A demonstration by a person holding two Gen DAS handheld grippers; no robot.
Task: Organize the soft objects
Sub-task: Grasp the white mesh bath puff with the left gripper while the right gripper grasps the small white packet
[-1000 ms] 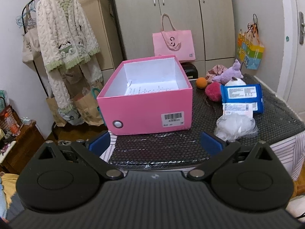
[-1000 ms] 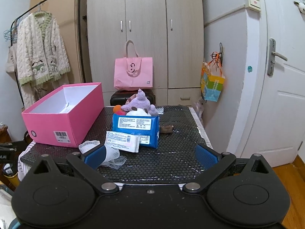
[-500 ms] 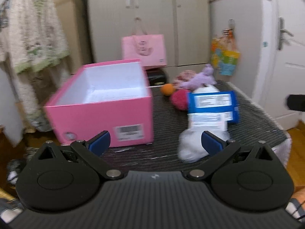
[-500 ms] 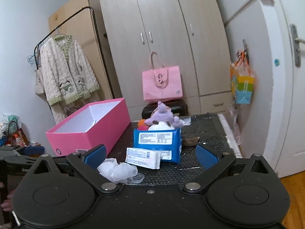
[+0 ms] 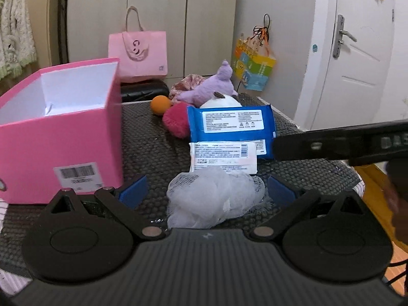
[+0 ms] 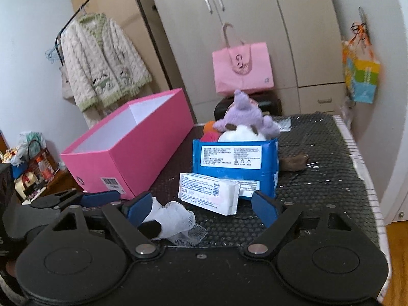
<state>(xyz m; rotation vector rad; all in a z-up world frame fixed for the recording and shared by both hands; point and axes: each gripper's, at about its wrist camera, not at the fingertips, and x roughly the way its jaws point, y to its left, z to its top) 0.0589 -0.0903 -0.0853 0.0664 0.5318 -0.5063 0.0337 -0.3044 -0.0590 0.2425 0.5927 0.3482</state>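
Along the near edge of the bench [image 5: 142,137], a black honeycomb-textured surface, the left claw [image 5: 207,191] stands wide with a white mesh puff [image 5: 214,199] lying between its blue pads, which do not press on it. Bare matting runs between the pink box [image 5: 61,137] and the pile of soft things, leaving a lane toward the far edge. More open matting lies on the bench's right side, seen best from the right wrist, where a small brown object [image 6: 293,163] rests alone near the striped edge.

The right claw [image 6: 201,205] is closing, its jaws apart with only matting and the puff's frayed corner [image 6: 178,221] between them; it grips nothing. From the left wrist it shows as a dark bar [image 5: 339,142] crossing at the right, over the blue wipes pack [image 5: 232,125].

A flat white tissue pack [image 5: 223,156] lies against the glossy blue pack. Behind them sit a fuzzy red pompom [image 5: 176,122], an orange ball [image 5: 160,104], a round white plush [image 6: 239,134] and a purple plush [image 6: 244,114]. The left view alone shows a mottled pink cloth [image 5: 186,86] behind these. The box is rigid card, open-topped, white inside.
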